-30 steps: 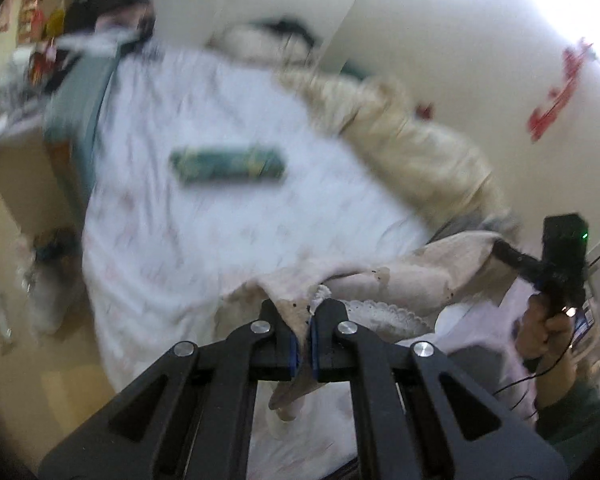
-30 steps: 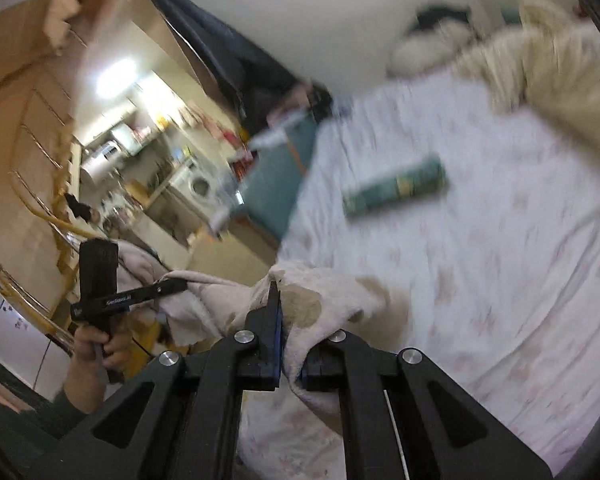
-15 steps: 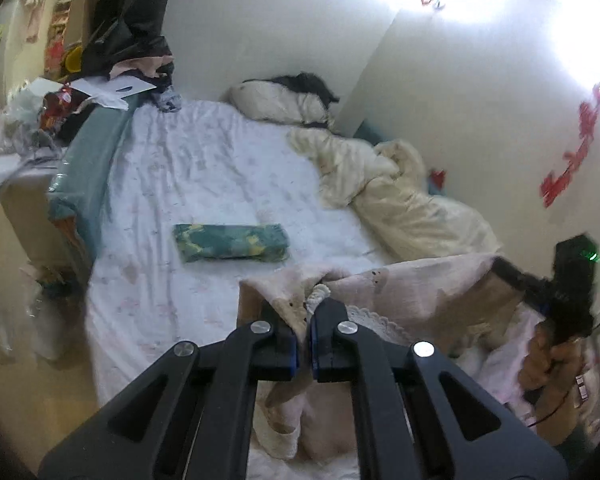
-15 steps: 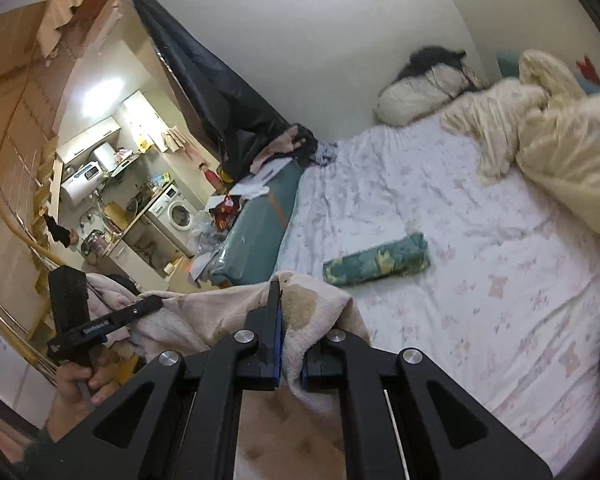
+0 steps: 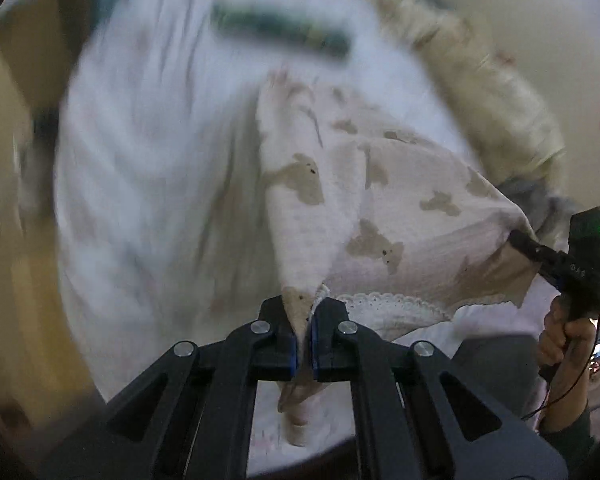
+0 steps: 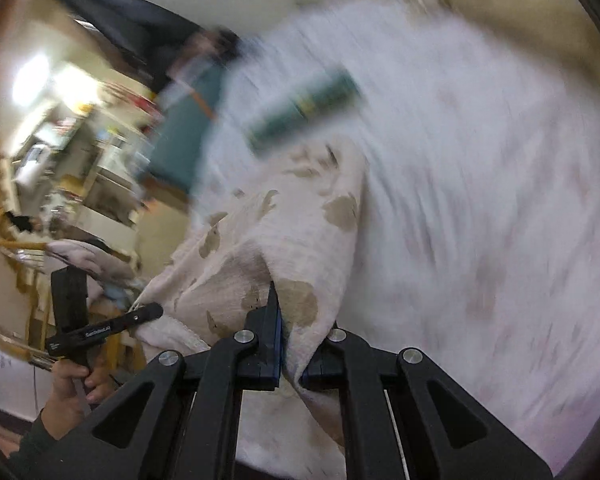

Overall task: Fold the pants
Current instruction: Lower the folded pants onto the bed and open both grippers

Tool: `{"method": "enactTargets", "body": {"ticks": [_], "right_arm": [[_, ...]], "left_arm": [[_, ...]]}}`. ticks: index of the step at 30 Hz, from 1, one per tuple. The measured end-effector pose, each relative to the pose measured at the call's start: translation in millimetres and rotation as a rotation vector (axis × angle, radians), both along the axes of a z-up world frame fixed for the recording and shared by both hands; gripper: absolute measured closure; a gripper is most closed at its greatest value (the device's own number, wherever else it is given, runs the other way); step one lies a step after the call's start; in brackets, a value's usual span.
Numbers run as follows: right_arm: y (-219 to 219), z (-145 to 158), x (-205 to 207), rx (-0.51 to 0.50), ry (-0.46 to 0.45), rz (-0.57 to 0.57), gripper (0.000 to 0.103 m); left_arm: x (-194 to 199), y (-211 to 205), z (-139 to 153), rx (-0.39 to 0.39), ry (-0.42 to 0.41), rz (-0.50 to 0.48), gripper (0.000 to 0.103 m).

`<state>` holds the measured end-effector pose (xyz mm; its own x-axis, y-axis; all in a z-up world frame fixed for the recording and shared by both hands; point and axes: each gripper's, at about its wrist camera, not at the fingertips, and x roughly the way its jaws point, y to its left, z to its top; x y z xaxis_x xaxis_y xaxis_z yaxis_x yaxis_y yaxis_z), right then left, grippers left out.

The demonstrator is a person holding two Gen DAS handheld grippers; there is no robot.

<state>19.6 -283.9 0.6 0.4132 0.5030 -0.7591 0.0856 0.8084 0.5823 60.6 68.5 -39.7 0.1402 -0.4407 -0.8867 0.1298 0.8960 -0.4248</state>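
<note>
Both grippers are clenched on the waistband of the cream fleece pants with brown bear print: my left gripper pinches one corner, my right gripper the other. Half a second ago the pants hung stretched in the air between them; now I have swung both down, and the legs drape forward onto the white floral bedsheet. I judge this the lay-out before the first fold. Ahead, the rolled green patterned cloth lies just past the leg ends. The sheet's left edge drops to the floor; open sheet lies to the right.
</note>
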Motion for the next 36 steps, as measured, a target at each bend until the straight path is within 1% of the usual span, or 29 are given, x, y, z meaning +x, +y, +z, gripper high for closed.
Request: {"method": "enactTargets", "body": {"ticks": [1, 2, 3, 4, 5, 6, 7, 10, 11, 12, 13, 14, 15, 16, 17, 18, 19, 20, 21, 22, 24, 26, 28, 29, 30, 31, 32, 34, 36], "right_arm": [[1, -25, -6, -0.001, 0.056, -0.001, 0.097], [2, -45, -10, 0.001, 0.105, -0.002, 0.097], [3, -69, -16, 0.002, 0.169, -0.003, 0.097], [4, -81, -18, -0.001, 0.203, -0.003, 0.097], [6, -98, -22, -0.011, 0.264, 0.001, 0.097], [8, -110, -26, -0.020, 0.307, 0.009, 0.097], [9, -112, -28, -0.021, 0.320, 0.009, 0.097], [9, -104, -30, -0.012, 0.324, 0.024, 0.096], [9, -98, -29, -0.034, 0.328, 0.028, 0.094], [8, -98, -28, -0.053, 0.336, 0.032, 0.087], [9, -103, -27, -0.128, 0.375, 0.045, 0.071], [9, -108, -25, -0.195, 0.404, 0.052, 0.061], [6, -116, -23, -0.259, 0.443, 0.042, 0.047], [6, -118, -23, -0.281, 0.460, 0.035, 0.046], [5, -120, -21, -0.315, 0.476, 0.025, 0.046], [5, -118, -19, -0.329, 0.469, 0.023, 0.047], [6, -111, -17, -0.351, 0.437, 0.024, 0.047], [8, -99, -16, -0.376, 0.379, 0.023, 0.047], [12, -91, -16, -0.374, 0.337, 0.027, 0.046], [17, -82, -17, -0.340, 0.286, 0.047, 0.046], [33, -76, -19, -0.250, 0.243, 0.112, 0.046], [64, -83, -21, -0.154, 0.241, 0.228, 0.046], [92, -93, -22, -0.119, 0.230, 0.278, 0.046], [110, -106, -22, -0.090, 0.242, 0.309, 0.047], [121, -114, -24, -0.069, 0.258, 0.325, 0.052], [136, -129, -26, -0.035, 0.295, 0.343, 0.060], [148, -142, -26, -0.018, 0.322, 0.361, 0.061], [162, -154, -30, -0.017, 0.326, 0.409, 0.061], [175, -163, -40, -0.021, 0.360, 0.480, 0.061]], "left_arm": [[-7, -1, -23, 0.029, 0.040, -0.007, 0.100], [-13, -2, -39, 0.044, 0.068, -0.007, 0.100], [-18, -2, -54, 0.062, 0.114, -0.007, 0.100], [-21, -2, -66, 0.074, 0.158, 0.001, 0.100], [-22, -3, -68, 0.079, 0.158, -0.001, 0.100], [-24, -7, -66, 0.107, 0.142, -0.026, 0.100], [-27, -11, -63, 0.124, 0.130, -0.061, 0.100], [-32, -7, -57, 0.099, 0.136, -0.061, 0.100], [-33, -4, -59, 0.110, 0.141, -0.060, 0.099], [-29, -1, -62, 0.129, 0.153, -0.059, 0.096], [-29, -1, -71, 0.179, 0.179, -0.061, 0.095], [-30, -1, -79, 0.224, 0.192, -0.065, 0.094], [-30, -2, -86, 0.280, 0.193, -0.067, 0.090], [-30, -4, -89, 0.318, 0.192, -0.066, 0.086], [-33, -5, -91, 0.381, 0.180, -0.076, 0.075], [-34, -5, -91, 0.410, 0.170, -0.084, 0.063], [-35, -5, -87, 0.419, 0.158, -0.086, 0.058], [-36, -4, -82, 0.394, 0.148, -0.081, 0.053], [-38, -4, -75, 0.367, 0.121, -0.076, 0.052], [-40, -4, -68, 0.373, 0.080, -0.071, 0.050], [-45, -5, -62, 0.394, 0.038, -0.072, 0.039], [-46, -1, -67, 0.373, 0.074, -0.061, 0.039], [-45, 1, -77, 0.396, 0.104, -0.044, 0.039], [-45, 4, -82, 0.404, 0.113, -0.032, 0.039], [-46, 5, -86, 0.402, 0.130, -0.027, 0.040], [-46, 4, -91, 0.398, 0.150, -0.028, 0.039], [-46, 3, -95, 0.401, 0.161, -0.034, 0.040], [-50, -1, -105, 0.432, 0.184, -0.071, 0.039], [-64, -8, -115, 0.467, 0.229, -0.156, 0.039]]}}
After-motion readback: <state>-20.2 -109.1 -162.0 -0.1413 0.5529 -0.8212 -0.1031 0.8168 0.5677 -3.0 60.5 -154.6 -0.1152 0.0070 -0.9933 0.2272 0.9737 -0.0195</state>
